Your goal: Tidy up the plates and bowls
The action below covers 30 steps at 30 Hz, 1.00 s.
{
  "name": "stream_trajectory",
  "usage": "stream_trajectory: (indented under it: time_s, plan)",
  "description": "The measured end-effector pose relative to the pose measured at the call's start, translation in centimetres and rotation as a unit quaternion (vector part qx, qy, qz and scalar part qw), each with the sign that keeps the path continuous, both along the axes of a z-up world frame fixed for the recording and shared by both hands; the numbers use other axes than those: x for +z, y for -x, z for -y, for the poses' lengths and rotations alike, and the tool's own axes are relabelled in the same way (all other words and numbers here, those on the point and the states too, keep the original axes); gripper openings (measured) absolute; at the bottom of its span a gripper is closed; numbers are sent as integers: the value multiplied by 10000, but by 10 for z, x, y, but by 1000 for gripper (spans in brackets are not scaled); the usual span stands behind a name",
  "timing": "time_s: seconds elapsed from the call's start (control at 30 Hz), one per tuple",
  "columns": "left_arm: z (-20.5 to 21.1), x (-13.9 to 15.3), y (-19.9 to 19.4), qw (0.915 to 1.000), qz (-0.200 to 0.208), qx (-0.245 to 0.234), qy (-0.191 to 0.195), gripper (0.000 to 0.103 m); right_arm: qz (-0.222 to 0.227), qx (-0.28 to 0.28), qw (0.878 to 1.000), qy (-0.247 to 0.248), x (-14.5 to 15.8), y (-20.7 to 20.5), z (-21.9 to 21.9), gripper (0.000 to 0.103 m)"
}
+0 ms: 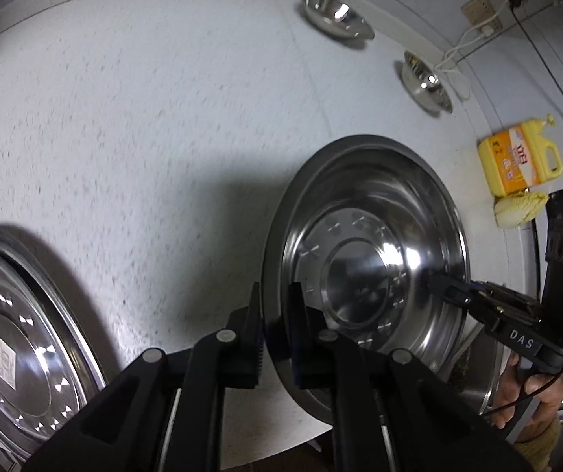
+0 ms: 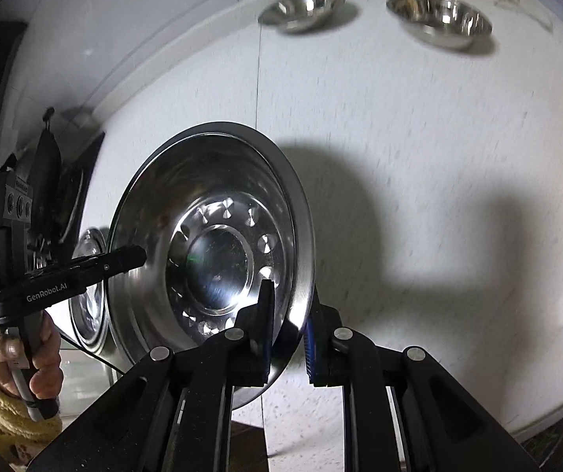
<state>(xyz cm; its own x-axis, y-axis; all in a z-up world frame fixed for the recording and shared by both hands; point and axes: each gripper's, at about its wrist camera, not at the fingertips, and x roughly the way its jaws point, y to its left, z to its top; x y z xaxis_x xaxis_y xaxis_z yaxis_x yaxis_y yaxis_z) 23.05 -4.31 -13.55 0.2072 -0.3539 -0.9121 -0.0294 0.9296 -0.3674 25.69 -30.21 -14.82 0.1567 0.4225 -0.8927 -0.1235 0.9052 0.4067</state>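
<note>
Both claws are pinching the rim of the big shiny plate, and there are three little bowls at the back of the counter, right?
Almost. Both the left claw and right claw do pinch the big shiny plate by its rim, but only two little bowls sit at the back of the counter, not three. The right wrist view shows both.

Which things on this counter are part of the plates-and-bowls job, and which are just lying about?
Job items:
- steel plate held at opposite rim edges by left gripper and right gripper
- second plate with a label
- two small steel bowls at the back

Lying about:
- yellow detergent jug
- cabbage
- wall sockets and white cable
</note>
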Motion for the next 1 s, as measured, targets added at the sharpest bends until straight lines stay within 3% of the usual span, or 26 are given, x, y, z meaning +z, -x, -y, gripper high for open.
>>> stream_trajectory:
  time_s: [0.23,0.3,0.33,0.37,0.57,0.67,0.73,1.0]
  plan:
    - [2,-9,5,9998,69,-15,-163,11,-86,22,9998,168,-18,0,-5,15]
    - [-1,0,5,9995,223,-30,-244,11,-46,-18,9999,161,-15,-1,-5,27]
    - [-3,3,5,9992,285,-46,-275,11,18,-50,9997,221,-12,-1,-3,43]
    - [-4,8,5,9990,334,-50,-298,13,107,-77,9995,290,-7,0,0,53]
    - [-12,45,-17,9980,586,-37,-212,16,456,-291,9981,308,17,-4,30,54]
    - [-8,65,-43,9975,694,-87,-60,30,706,-478,9955,406,33,-14,57,54]
    - [-3,75,-62,9967,787,-172,12,32,894,-555,9934,448,44,-25,75,56]
    - [31,78,-137,9966,781,-262,62,33,1197,-983,9867,494,60,-91,128,58]
